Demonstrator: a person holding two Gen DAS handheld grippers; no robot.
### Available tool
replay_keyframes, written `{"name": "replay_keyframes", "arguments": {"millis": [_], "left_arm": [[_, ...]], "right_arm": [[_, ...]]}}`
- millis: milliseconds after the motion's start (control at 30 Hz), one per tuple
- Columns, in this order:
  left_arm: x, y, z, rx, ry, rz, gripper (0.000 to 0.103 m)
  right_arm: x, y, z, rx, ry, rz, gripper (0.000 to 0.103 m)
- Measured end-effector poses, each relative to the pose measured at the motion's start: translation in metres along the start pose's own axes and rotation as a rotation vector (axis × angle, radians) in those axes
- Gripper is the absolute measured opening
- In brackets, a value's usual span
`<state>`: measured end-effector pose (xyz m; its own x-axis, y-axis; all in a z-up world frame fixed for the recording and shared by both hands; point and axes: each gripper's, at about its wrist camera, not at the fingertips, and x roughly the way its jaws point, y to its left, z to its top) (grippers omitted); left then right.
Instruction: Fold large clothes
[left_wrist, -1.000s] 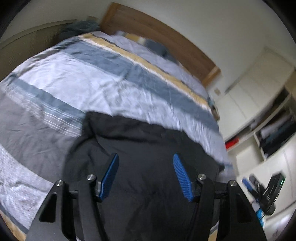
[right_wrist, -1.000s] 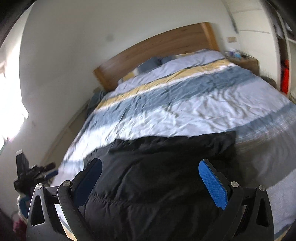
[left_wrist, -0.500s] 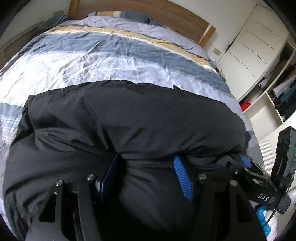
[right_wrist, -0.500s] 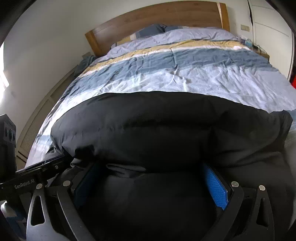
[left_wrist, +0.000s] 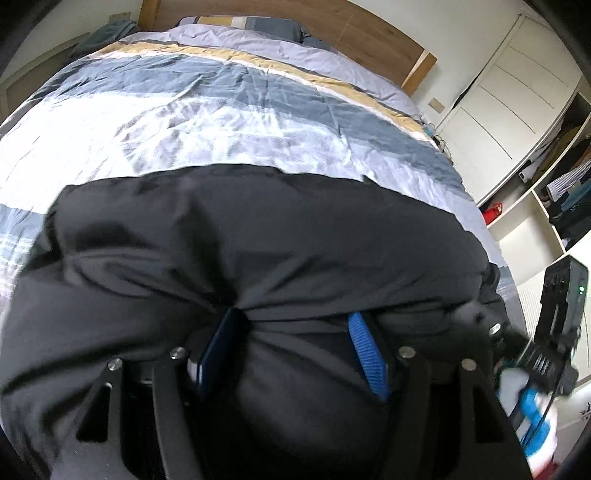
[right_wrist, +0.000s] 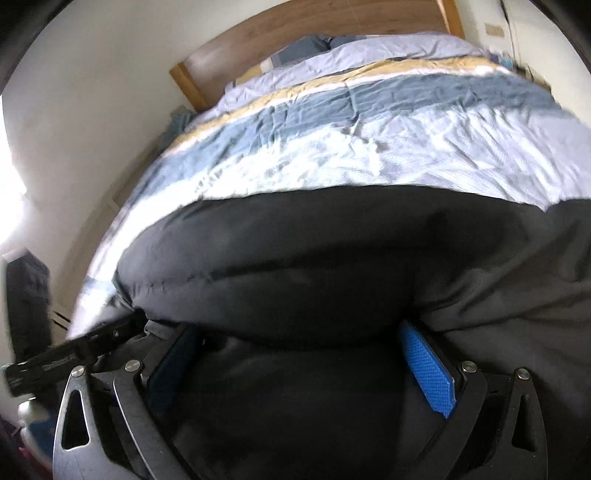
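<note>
A large black puffy jacket (left_wrist: 258, 236) lies across the near end of the striped bed; it also fills the lower half of the right wrist view (right_wrist: 332, 266). My left gripper (left_wrist: 291, 347) is open, its blue pads pushed in under a thick fold of the jacket at the near edge. My right gripper (right_wrist: 299, 358) is open wide, its pads likewise buried under the jacket's near fold. The fingertips of both are hidden by the fabric. The right gripper shows at the right edge of the left wrist view (left_wrist: 546, 354).
The bed has a blue, white and yellow striped duvet (left_wrist: 221, 110) and a wooden headboard (left_wrist: 351, 29). White wardrobe doors (left_wrist: 509, 96) and open shelves with clothes (left_wrist: 569, 192) stand to the right. A wall (right_wrist: 92, 92) runs along the bed's left side.
Both grippers have dropped from above the jacket down to its near edge and pushed under the fold. The jacket now bulges over the pads. Both views shifted slightly since half a second ago.
</note>
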<state>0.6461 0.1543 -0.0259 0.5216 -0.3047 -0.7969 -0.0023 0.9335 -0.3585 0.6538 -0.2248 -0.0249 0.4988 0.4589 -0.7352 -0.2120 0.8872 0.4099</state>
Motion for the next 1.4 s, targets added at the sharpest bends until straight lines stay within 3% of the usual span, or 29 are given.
{"name": "replay_keyframes", "arguments": {"millis": [100, 167, 267, 367, 433, 567, 733, 867, 1000, 1233, 1400], "left_arm": [[-0.015, 0.028, 0.000, -0.019, 0.001, 0.050, 0.062], [-0.018, 0.057, -0.002, -0.060, 0.033, 0.146, 0.062], [-0.028, 0.090, -0.005, -0.131, 0.064, 0.209, 0.062], [-0.046, 0.096, -0.008, -0.116, 0.049, 0.317, 0.062], [-0.065, 0.088, -0.012, -0.090, -0.007, 0.306, 0.062], [-0.102, 0.053, -0.026, -0.043, -0.135, 0.182, 0.062], [-0.097, 0.025, -0.047, 0.012, -0.142, 0.113, 0.062], [-0.075, 0.021, -0.075, 0.060, -0.118, 0.143, 0.062], [-0.073, 0.033, -0.095, 0.053, -0.128, 0.160, 0.064], [-0.101, 0.027, -0.131, 0.076, -0.185, 0.276, 0.064], [-0.123, 0.007, -0.153, 0.123, -0.251, 0.283, 0.063]], "right_arm": [[-0.020, -0.035, 0.001, 0.045, -0.016, -0.071, 0.102], [-0.031, -0.066, -0.002, 0.084, -0.010, -0.141, 0.102], [-0.044, -0.101, -0.011, 0.145, 0.010, -0.220, 0.102], [-0.063, -0.115, -0.016, 0.182, -0.004, -0.268, 0.101], [-0.080, -0.105, -0.017, 0.147, -0.042, -0.293, 0.101], [-0.106, -0.050, -0.023, 0.022, -0.136, -0.195, 0.101], [-0.094, 0.016, -0.038, -0.121, -0.127, -0.110, 0.101], [-0.070, 0.034, -0.070, -0.190, -0.057, -0.090, 0.101], [-0.071, 0.010, -0.094, -0.174, -0.052, -0.069, 0.101], [-0.097, -0.019, -0.103, -0.195, -0.032, -0.216, 0.101], [-0.121, 0.010, -0.115, -0.225, -0.076, -0.146, 0.101]]}}
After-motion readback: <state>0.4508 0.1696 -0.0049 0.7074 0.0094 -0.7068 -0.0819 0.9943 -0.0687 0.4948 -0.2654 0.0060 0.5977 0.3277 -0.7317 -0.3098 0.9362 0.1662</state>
